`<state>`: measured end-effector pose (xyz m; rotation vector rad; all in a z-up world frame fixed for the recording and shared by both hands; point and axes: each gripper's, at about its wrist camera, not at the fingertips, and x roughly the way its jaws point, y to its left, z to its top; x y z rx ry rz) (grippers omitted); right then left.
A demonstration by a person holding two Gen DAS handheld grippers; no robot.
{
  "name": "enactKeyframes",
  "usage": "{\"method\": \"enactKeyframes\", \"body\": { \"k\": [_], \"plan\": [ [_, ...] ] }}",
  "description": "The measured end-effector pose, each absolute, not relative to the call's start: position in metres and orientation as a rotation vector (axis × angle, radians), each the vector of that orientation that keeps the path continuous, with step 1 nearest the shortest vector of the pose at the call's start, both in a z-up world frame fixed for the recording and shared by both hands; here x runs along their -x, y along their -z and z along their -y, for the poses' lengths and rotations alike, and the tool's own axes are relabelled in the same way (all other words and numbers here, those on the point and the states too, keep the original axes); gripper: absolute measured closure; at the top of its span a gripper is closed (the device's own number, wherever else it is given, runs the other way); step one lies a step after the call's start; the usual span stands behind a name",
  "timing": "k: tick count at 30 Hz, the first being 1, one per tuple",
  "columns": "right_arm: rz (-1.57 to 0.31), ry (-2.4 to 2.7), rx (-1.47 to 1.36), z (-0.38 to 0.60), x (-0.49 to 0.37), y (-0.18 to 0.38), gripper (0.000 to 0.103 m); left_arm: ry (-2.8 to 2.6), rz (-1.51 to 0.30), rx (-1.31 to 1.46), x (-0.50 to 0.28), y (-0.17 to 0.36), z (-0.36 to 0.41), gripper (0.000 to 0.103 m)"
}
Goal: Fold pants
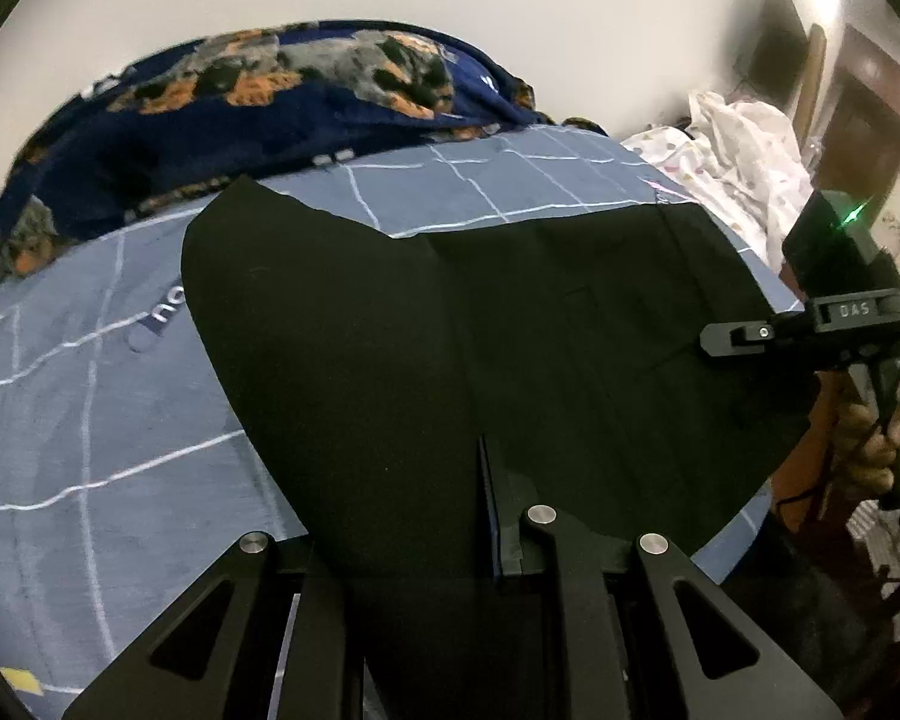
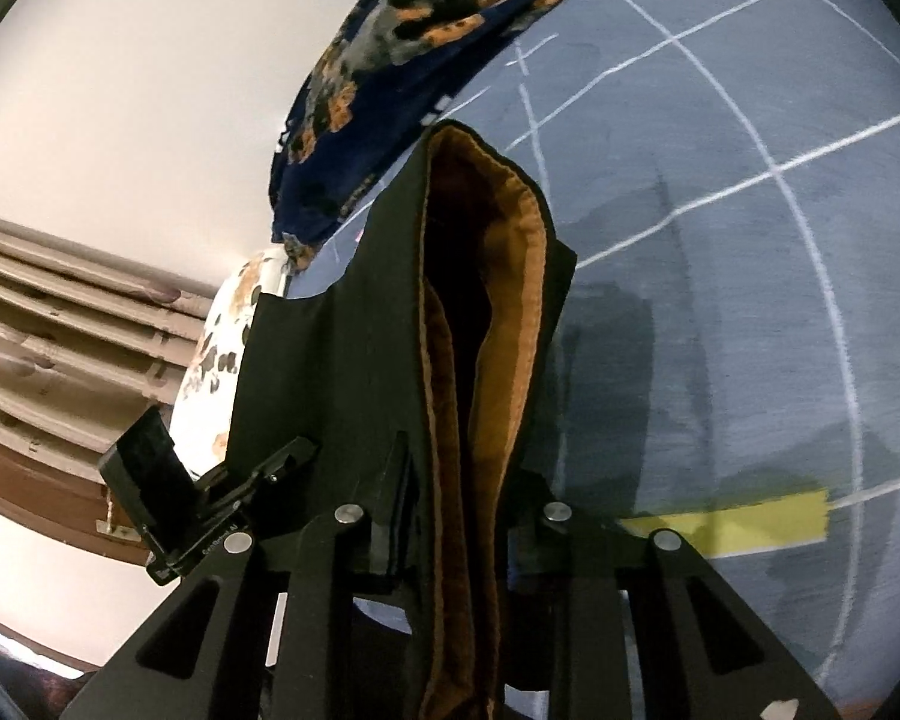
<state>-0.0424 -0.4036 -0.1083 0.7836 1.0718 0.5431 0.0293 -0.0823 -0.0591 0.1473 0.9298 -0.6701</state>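
Hanging between both tongs (image 1: 492, 516) (each clamped): black pants (image 1: 510, 330).

The pants (image 1: 450, 324) I hold are plain black outside, and my right-wrist view shows an orange-brown lining (image 2: 498, 312) inside the waist. Under them the bed sheet (image 1: 90, 420) is a muted blue crossed by thin white lines, with a yellow patch (image 2: 732, 525) near one edge, and along the far edge lies a navy blanket (image 1: 240, 108) blotched with orange, grey and black. My fingers (image 1: 510, 516) and both tools are black, the wall (image 1: 510, 0) is off-white, and a white cloth (image 1: 744, 150) with small pastel specks sits at the bed's far corner.
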Motion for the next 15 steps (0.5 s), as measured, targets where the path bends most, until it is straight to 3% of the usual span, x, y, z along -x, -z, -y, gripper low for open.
{"method": "enactKeyframes", "body": {
  "k": [15],
  "plan": [
    [-1.071, -0.558, -0.763, 0.371, 0.037, 0.098, 0.081, 0.619, -0.883, -0.158, -0.024, 0.043, 0.057, 0.087]
  ]
}}
